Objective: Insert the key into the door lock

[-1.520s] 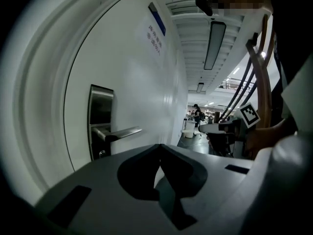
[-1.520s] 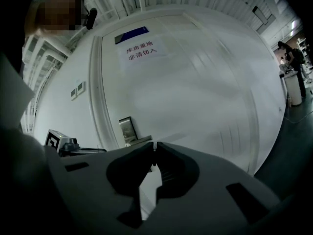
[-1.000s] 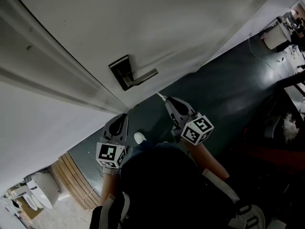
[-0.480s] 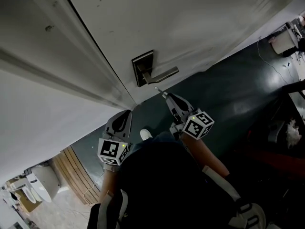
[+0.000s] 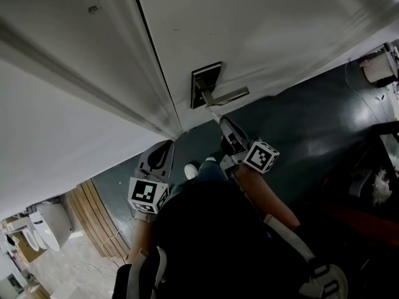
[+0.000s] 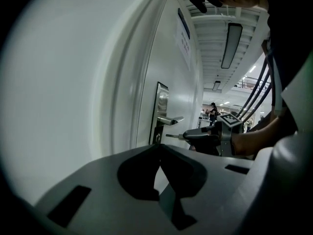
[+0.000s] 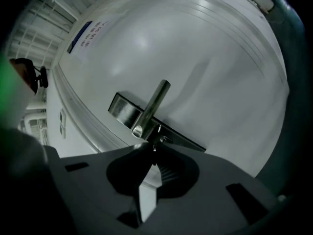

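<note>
The left gripper (image 5: 166,147) hung back, jaws together on nothing, while the right gripper (image 5: 222,122), clamped on the key (image 5: 214,112), had closed in 1 second to just beside the lock (image 5: 204,85) under the handle (image 5: 229,95). The key had apparently not yet entered.

A dark, glossy floor (image 5: 312,123) spreads to the right, with a white box-like device (image 5: 379,67) at its far edge. At lower left a white toilet (image 5: 43,229) stands near pale wooden slats (image 5: 93,220). A long ceiling light (image 6: 231,45) glows overhead, and a distant person (image 6: 213,109) stands in the bright hall beyond.
</note>
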`<state>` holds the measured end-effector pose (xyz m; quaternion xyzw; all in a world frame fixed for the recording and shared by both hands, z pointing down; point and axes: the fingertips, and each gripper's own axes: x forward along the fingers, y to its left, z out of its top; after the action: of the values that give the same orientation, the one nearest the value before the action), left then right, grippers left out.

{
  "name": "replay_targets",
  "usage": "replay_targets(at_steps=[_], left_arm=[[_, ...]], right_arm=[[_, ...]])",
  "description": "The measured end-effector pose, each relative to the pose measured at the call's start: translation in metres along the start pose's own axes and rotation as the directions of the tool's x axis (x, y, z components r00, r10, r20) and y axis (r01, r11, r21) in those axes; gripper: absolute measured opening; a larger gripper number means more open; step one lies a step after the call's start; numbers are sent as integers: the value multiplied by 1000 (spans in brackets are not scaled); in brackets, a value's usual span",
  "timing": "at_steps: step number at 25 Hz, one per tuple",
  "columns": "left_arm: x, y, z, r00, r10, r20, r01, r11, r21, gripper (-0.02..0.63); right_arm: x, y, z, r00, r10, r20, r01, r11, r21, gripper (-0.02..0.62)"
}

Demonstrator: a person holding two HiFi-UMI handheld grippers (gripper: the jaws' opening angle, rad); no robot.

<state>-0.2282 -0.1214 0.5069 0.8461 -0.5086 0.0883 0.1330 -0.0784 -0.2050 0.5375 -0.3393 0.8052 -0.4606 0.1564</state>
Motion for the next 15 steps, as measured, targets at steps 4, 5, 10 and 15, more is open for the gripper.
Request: replay_targets(at_steps=[4,5,10,15], left_arm=[[-6,6,-1,999,33,5,-33,999,-4,8],[-7,7,-1,999,42,6,-42,999,-8,8],[-12,15,-3,997,72,4,-72,997,-16,8],[-18,18,-8,997,79,-20,-80,997,-11,8]], right_arm=[[11,-5,-3,1000,3,5,-3,995,97,34],[14,-7,-3,1000,-2,7,1,993,118,33],[22,-21,-2,999,-36,28,29,976,218,33],[25,-26,-3,998,-56,42,42,959,281,32]])
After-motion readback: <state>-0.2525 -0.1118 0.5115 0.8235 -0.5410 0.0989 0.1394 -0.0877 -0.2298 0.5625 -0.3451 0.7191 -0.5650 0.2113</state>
